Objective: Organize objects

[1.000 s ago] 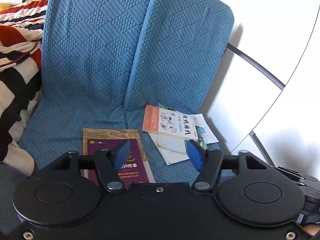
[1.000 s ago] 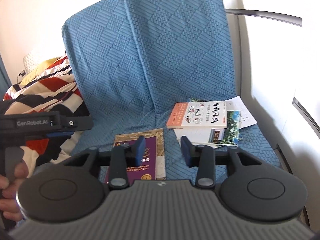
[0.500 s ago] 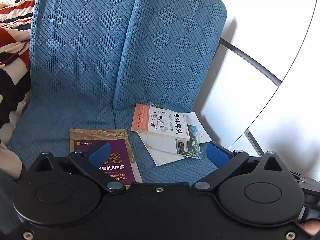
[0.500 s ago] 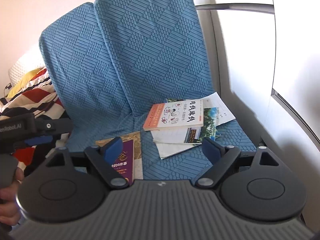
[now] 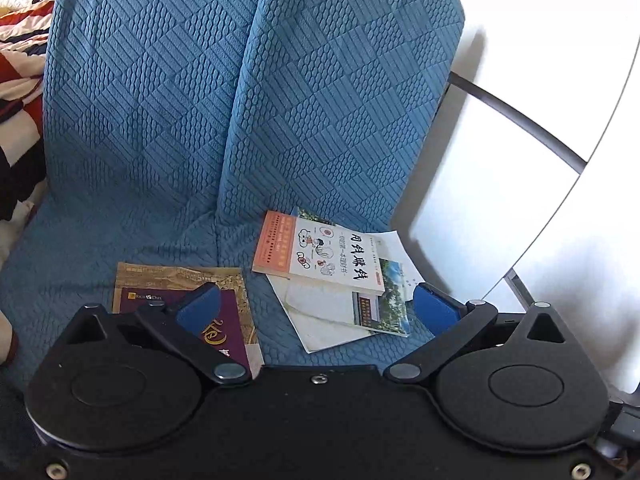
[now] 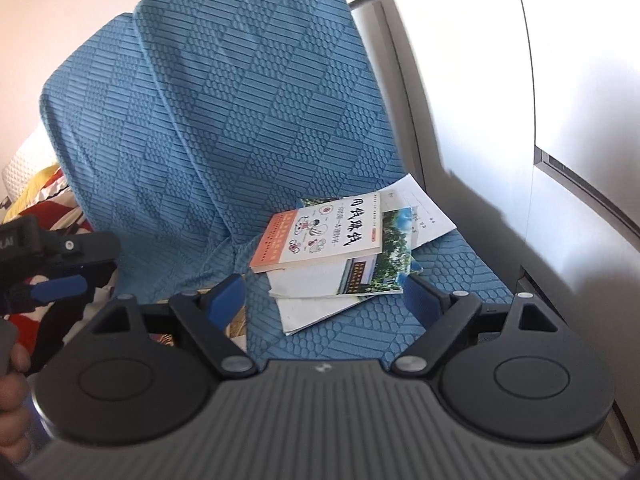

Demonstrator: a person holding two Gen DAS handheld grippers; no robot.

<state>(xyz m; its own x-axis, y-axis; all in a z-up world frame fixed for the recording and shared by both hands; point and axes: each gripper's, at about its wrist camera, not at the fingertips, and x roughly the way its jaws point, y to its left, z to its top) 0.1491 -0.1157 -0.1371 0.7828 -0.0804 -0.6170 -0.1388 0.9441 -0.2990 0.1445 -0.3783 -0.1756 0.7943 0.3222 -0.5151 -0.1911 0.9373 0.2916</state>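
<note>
The right claw stands wide with nothing between its blue pads, and the loose pile of books lies straight ahead of it and a little below, on the right-hand seat cushion of the blue sofa. The left claw is also spread wide and empty; from its view the same pile sits ahead and to the right, while the purple book lies directly under its left pad. So the right hand looks the nearer and better lined up for the pile, the left for the purple book (a judgement from how each is framed).

The top book, white with an orange spine strip, runs its long side across the right claw's line, slanting up toward the wall. Its near long edge overhangs the thinner booklets beneath, which fan out at different angles, with a white sheet poking out at the far right. That edge faces the open pads, so a straight push forward and down should meet it, though the pile as a whole looks wider than the gap.

Room is tight on the right, where the pile lies near the white wall panel, and behind, where the backrest rises just beyond it. Bare cushion between pile and purple book gives free space toward the left, where the left claw's handle hangs well apart
</note>
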